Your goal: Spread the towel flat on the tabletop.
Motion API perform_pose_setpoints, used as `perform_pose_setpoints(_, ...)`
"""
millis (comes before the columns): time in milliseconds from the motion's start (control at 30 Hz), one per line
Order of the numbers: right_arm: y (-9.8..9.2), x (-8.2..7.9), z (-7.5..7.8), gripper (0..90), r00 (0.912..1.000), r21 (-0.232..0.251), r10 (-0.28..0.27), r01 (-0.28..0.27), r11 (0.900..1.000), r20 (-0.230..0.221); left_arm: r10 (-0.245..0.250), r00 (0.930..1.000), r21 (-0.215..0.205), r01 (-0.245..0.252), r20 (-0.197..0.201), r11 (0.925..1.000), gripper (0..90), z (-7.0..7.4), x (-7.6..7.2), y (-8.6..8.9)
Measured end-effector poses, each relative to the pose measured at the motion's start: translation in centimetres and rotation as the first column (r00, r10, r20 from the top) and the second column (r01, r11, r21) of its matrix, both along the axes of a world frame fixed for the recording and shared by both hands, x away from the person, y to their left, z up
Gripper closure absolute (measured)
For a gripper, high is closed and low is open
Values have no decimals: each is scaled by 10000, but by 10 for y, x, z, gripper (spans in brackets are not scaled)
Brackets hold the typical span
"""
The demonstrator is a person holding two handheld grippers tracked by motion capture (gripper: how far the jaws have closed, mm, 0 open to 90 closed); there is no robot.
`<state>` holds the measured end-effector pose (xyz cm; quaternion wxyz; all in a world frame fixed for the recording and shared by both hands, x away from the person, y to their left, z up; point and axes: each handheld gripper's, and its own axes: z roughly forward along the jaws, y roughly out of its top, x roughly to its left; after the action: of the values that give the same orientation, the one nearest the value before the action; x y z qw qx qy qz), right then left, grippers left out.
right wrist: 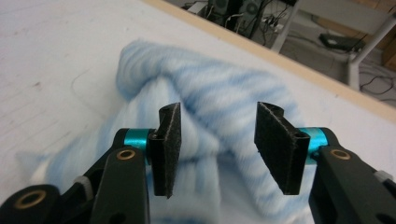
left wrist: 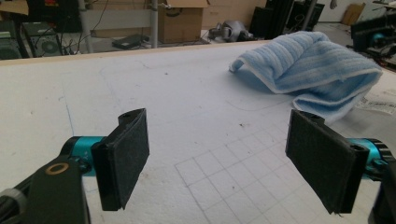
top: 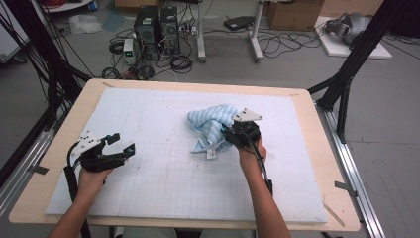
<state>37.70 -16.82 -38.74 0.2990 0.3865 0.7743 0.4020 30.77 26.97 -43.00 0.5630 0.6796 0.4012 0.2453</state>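
Right gripper (top: 233,133) hovers over the crumpled blue towel (top: 212,126), jaws apart; left gripper (top: 121,144) at 9 o'clock, wide open.

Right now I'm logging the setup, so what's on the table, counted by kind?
Blue striped towel, crumpled on the mat: 1
White foam mat with a grid: 1
Hand-held gripper: 2, the left hand-held gripper and the right hand-held gripper, both with jaws apart
Total: 4
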Motion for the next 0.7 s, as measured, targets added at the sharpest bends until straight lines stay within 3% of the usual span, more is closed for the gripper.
perform_pose_setpoints(100,-4,-7,-12,531,9978,331,274,-254,9991,-608,24,10000,-25,-24,-24,10000,218,-1,1,0)
perform_pose_setpoints(167,-2,-5,-20,499,9866,398,502,-445,9982,-1552,6,10000,-5,-6,-66,10000,218,-1,1,0)
perform_pose_setpoints(233,3,-1,-27,488,9773,173,615,-592,9981,-2026,-3,10000,3,3,-71,10000,218,-1,1,0)
perform_pose_setpoints(267,6,0,-31,511,9728,55,644,-648,9979,-2227,8,10000,-7,-8,-61,10000,218,-1,1,0)
perform_pose_setpoints(300,8,1,-33,591,9684,49,696,-705,9975,-2395,23,10000,8,-23,-41,10000,219,-1,1,0)
perform_pose_setpoints(367,11,1,-38,741,9470,336,1093,-1040,9940,-3022,31,10000,28,-31,-56,10000,219,-1,1,1)
perform_pose_setpoints(433,13,-4,-39,812,9407,173,1378,-1393,9901,-3101,24,10000,12,-24,-78,10000,219,-2,1,1)
perform_pose_setpoints(467,14,-8,-39,821,9431,127,1486,-1517,9883,-2975,23,10000,20,-23,-85,10000,219,-2,1,2)
perform_pose_setpoints(633,4,-39,-39,823,9290,1047,2336,-2120,9716,-2870,-10,10000,41,10,-75,10000,219,-2,0,-1)
perform_pose_setpoints(700,-1,-52,-36,823,9254,1197,2549,-2298,9659,-2805,-30,10000,54,31,-83,10000,219,-2,0,-2)
